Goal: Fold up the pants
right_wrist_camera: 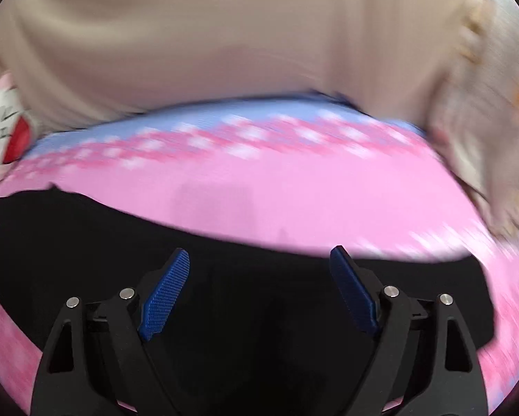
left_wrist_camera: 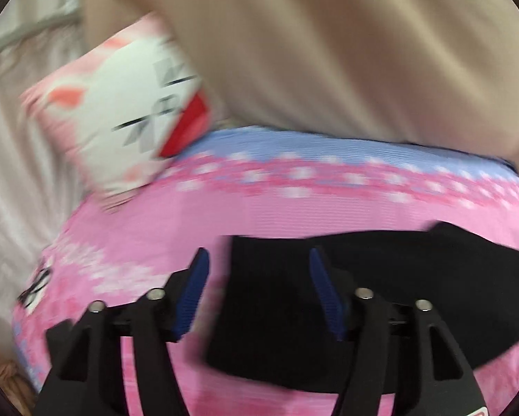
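Black pants (left_wrist_camera: 380, 277) lie flat on a pink floral bed cover (left_wrist_camera: 259, 208). In the left wrist view their left end lies under and between my fingers. My left gripper (left_wrist_camera: 257, 260) is open and empty, above that end. In the right wrist view the pants (right_wrist_camera: 86, 242) stretch across the lower frame on the pink cover (right_wrist_camera: 311, 208). My right gripper (right_wrist_camera: 259, 260) is open and empty above them. Both views are motion-blurred.
A white and pink cushion (left_wrist_camera: 120, 111) with a red patch stands at the back left of the bed and shows in the right wrist view (right_wrist_camera: 2, 128). A beige curtain (left_wrist_camera: 328, 52) hangs behind the bed. Pale fabric (right_wrist_camera: 484, 138) lies at the right edge.
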